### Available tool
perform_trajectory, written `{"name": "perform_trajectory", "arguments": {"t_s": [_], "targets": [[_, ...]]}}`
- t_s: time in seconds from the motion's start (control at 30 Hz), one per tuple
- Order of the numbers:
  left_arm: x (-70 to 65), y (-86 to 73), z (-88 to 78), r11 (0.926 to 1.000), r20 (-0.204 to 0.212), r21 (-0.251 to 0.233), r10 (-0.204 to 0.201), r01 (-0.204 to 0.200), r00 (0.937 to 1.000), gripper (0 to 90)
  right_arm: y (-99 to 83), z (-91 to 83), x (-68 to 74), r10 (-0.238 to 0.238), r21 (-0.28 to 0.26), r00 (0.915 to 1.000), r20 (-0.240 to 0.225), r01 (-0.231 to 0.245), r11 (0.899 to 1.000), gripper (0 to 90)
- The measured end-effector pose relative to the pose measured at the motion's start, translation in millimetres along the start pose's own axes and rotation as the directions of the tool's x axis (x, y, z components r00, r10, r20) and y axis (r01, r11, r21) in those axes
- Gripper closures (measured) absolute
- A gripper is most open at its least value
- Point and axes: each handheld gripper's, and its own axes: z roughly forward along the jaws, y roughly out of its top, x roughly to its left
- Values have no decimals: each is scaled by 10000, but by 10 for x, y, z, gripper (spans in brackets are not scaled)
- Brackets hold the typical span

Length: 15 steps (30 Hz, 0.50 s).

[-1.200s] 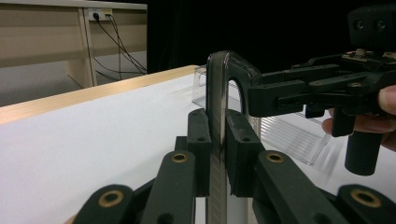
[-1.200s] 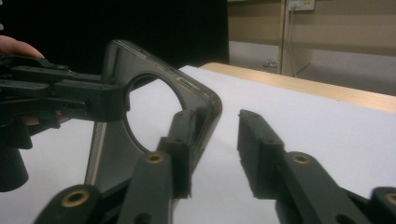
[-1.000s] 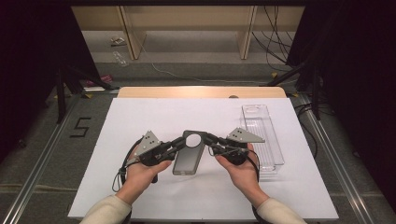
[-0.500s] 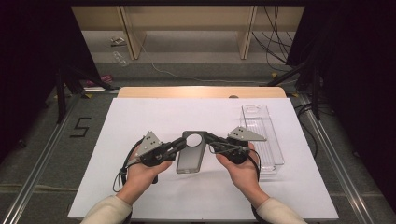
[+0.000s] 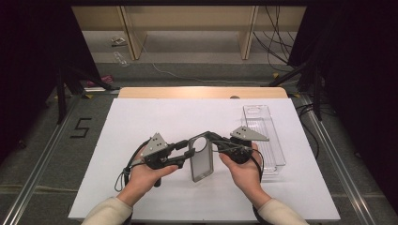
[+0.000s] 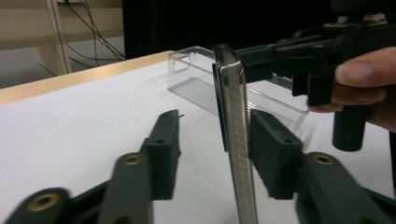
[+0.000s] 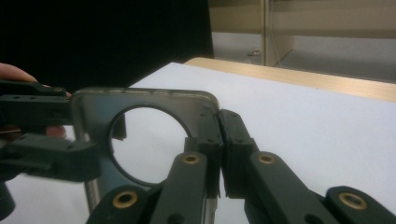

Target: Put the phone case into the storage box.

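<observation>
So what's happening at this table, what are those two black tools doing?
A person sits at a white table with a handheld gripper in each hand, working on a phone case with a round camera hole. The right gripper is shut on the case's top edge and holds it up. The left gripper has just been opening: the case stands between its fingers, one of them apart from it. A clear plastic box lies beside the right hand.
</observation>
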Motion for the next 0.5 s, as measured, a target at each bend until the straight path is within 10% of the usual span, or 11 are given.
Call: {"name": "perform_trajectory", "arguments": {"t_s": [0.5], "targets": [[0,29,-81,9971,-332,723,244,-220,9992,154,37,-45,-61,-112,24,9978,655,111,9999,888]]}}
